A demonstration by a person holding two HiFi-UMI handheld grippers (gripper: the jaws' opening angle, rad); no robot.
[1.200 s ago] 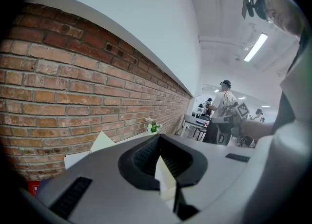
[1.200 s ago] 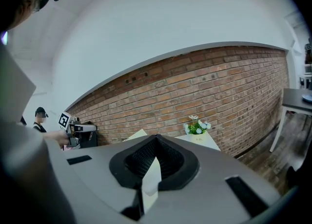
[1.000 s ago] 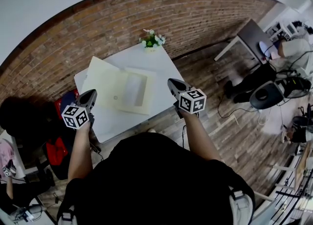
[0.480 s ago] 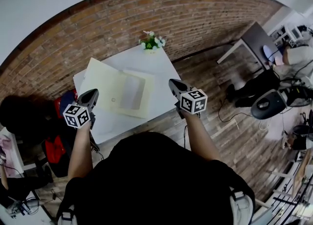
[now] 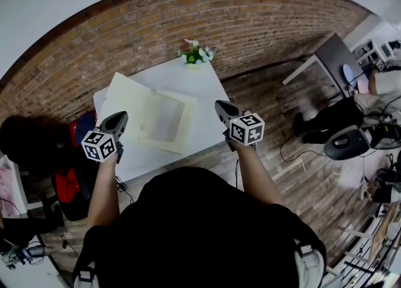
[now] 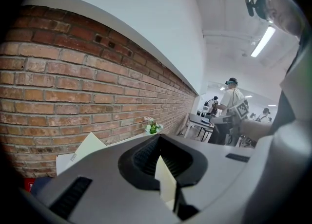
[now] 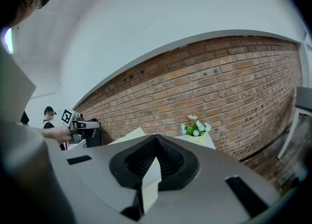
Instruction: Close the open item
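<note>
A pale cream folder (image 5: 160, 118) lies open on the white table (image 5: 203, 92), its left leaf (image 5: 119, 96) standing up at a slant. In the head view my left gripper (image 5: 118, 119) hovers at the table's near left corner, just short of the folder. My right gripper (image 5: 222, 108) hangs over the table's near right edge, to the right of the folder. Both are shut with nothing between the jaws. From the left gripper (image 6: 160, 146) view the raised leaf (image 6: 87, 146) shows over the jaws. The right gripper (image 7: 155, 142) view shows the same leaf (image 7: 127, 136) ahead on the left.
A small pot of flowers (image 5: 195, 53) stands at the table's far edge against the brick wall (image 5: 250, 17). A red bag (image 5: 64, 186) lies on the floor at left. At right are a grey desk (image 5: 329, 52), an office chair (image 5: 344, 141) and cables. People stand in the background.
Both grippers have edged a little nearer to the table and folder. Both are still shut and the folder still lies open.
</note>
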